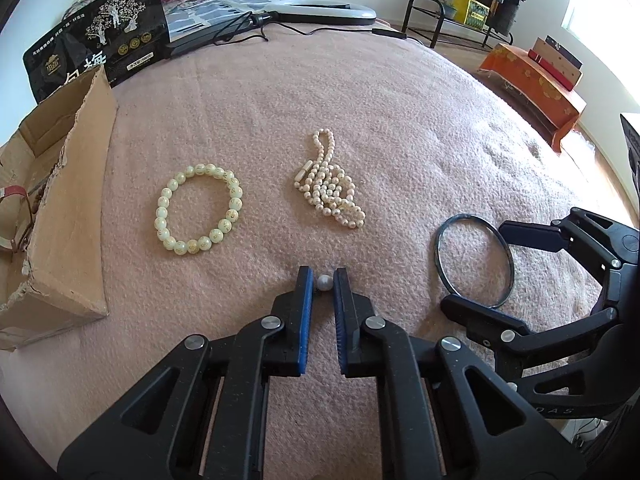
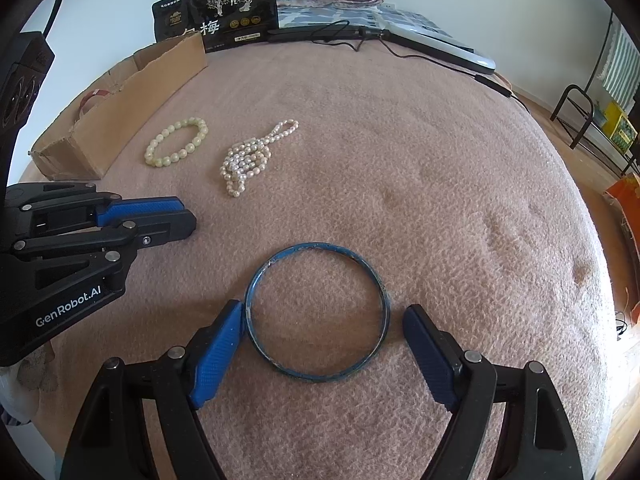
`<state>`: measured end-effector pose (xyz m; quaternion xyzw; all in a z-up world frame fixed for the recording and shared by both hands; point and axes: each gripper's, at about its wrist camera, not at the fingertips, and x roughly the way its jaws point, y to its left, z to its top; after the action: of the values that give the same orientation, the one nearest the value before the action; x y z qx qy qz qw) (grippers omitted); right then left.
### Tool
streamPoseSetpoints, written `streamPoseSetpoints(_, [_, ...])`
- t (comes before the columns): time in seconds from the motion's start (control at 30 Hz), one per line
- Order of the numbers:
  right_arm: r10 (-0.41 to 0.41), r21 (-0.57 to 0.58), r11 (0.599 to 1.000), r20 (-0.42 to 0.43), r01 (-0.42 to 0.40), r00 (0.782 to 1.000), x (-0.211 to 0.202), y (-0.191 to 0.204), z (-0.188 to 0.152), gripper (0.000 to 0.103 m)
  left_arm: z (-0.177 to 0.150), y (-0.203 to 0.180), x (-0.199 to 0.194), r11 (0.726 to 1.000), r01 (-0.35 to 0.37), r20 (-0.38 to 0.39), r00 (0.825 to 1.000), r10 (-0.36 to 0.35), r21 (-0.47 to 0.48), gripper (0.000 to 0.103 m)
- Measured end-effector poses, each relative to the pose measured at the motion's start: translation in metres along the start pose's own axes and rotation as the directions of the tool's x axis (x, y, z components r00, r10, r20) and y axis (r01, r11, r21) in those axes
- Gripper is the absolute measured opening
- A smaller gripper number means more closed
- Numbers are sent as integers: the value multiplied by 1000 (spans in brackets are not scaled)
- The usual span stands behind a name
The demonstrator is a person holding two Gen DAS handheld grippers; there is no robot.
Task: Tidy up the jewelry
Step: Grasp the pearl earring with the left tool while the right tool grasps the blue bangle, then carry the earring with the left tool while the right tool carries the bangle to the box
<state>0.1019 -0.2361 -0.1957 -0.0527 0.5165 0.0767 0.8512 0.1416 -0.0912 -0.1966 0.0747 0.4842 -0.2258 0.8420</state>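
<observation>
On the pink blanket lie a pale green bead bracelet (image 1: 199,209), a heaped pearl necklace (image 1: 330,183) and a thin blue bangle (image 2: 317,312). My left gripper (image 1: 324,282) has its jaws nearly closed around a single loose pearl (image 1: 324,282) that rests on the blanket. My right gripper (image 2: 323,324) is open, its fingers straddling the bangle's left and right rims; the left pad (image 2: 218,352) touches the rim. The bangle also shows in the left wrist view (image 1: 474,261), as does the right gripper (image 1: 492,268). The bracelet (image 2: 177,142) and necklace (image 2: 250,156) show in the right wrist view.
An open cardboard box (image 1: 68,216) stands at the left edge of the blanket, with a red-strapped item inside. A black printed bag (image 1: 100,48), cables, a flat grey device (image 1: 320,10) and folded quilts lie at the back. An orange-covered bench (image 1: 536,84) stands on the floor to the right.
</observation>
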Motion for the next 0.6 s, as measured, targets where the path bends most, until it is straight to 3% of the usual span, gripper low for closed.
streamPoseSetpoints(0.37, [-3, 2, 1000, 21, 3, 1000, -11, -3, 5, 73, 2, 2, -14, 1000, 12, 12, 1000, -12, -9, 7])
streamPoseSetpoints(0.6, [14, 17, 1000, 57, -15, 998, -32, -6, 11, 73, 8, 8, -44, 1000, 7, 65, 998, -5, -19, 7])
